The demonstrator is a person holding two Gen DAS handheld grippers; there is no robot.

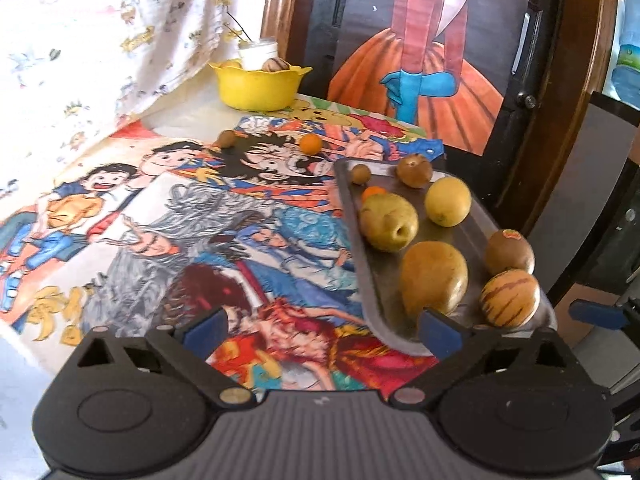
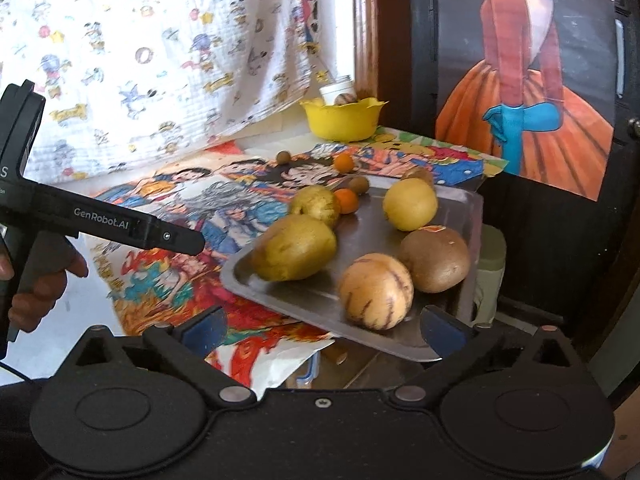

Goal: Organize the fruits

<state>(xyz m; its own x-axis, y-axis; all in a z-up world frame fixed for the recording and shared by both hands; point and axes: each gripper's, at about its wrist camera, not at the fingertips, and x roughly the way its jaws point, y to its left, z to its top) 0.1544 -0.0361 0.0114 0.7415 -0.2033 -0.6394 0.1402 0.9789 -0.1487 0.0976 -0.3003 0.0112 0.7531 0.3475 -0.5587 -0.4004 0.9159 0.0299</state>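
A metal tray [image 1: 352, 216] sits at the right edge of a table covered in cartoon drawings [image 1: 192, 216], its near corner jutting past the table edge in the right wrist view. On the tray, eight fruits: one striped melon [image 2: 376, 291] nearest, one brown kiwi [image 2: 435, 259] with a sticker just beside it, one oblong yellow-green fruit [image 2: 294, 247], one pear [image 1: 389, 222], one lemon [image 1: 447, 201], one small orange [image 2: 346, 201] tucked behind the pear, one small brown round fruit [image 1: 361, 173] and one larger brown fruit [image 1: 414, 170] at the far end. Off the tray, on the drawings, lie two loose fruits: one small orange fruit [image 1: 311, 144] and one small brown one [image 1: 228, 138]. At the back stands one yellow bowl [image 1: 256, 87] holding a white cup [image 1: 258, 53] and at least two fruits, too blurred to name. One painting of a figure in an orange skirt [image 1: 420, 80] leans behind.

Left gripper [image 1: 320, 326]: fingers spread wide, nothing between them, hanging over the drawings by the tray's near corner. Right gripper [image 2: 320, 326]: fingers spread wide, empty, the melon just beyond them. A hand [image 2: 36, 288] grips the left gripper's handle
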